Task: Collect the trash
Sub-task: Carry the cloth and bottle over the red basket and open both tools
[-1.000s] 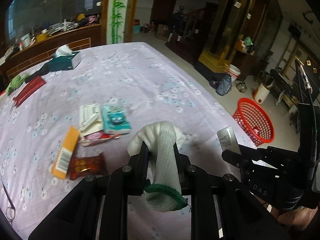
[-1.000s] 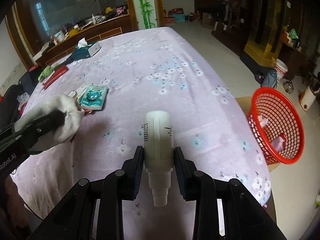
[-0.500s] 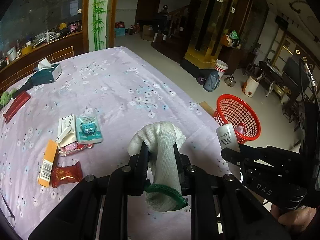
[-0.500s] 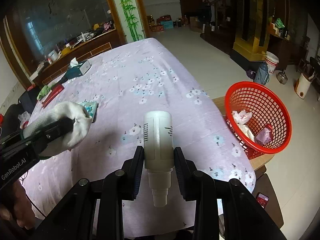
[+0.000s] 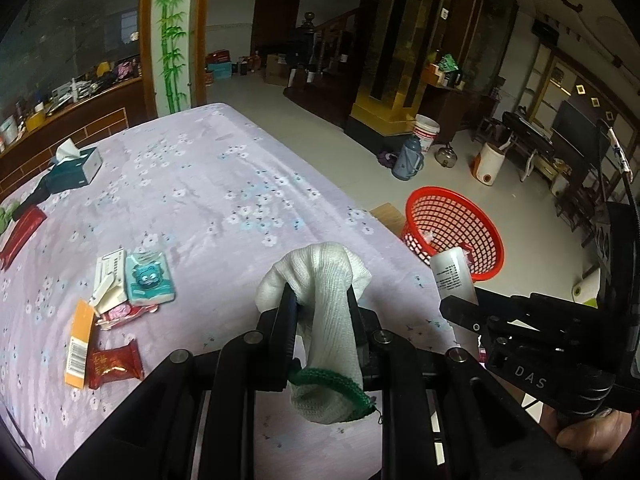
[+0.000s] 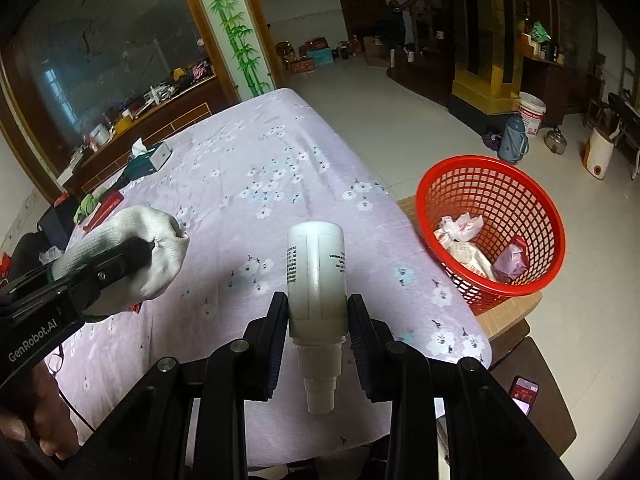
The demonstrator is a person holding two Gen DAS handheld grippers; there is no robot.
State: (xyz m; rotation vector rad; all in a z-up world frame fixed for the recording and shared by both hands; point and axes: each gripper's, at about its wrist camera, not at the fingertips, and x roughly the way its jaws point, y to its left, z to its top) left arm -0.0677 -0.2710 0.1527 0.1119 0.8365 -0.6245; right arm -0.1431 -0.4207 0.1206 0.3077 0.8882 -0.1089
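Tongs, left (image 5: 320,304), grip a white glove (image 5: 328,320); right tongs (image 6: 318,312) clamp a white bottle (image 6: 316,276) above the counter's (image 6: 280,168) corner, near a red basket (image 6: 492,184).

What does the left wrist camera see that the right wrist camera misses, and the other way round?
Only the left wrist view shows the wrappers and packets lying on the table. Only the right wrist view shows the trash inside the red basket and a phone on the floor. Both show the white glove in the left gripper, the white bottle in the right gripper, and the tissue box.
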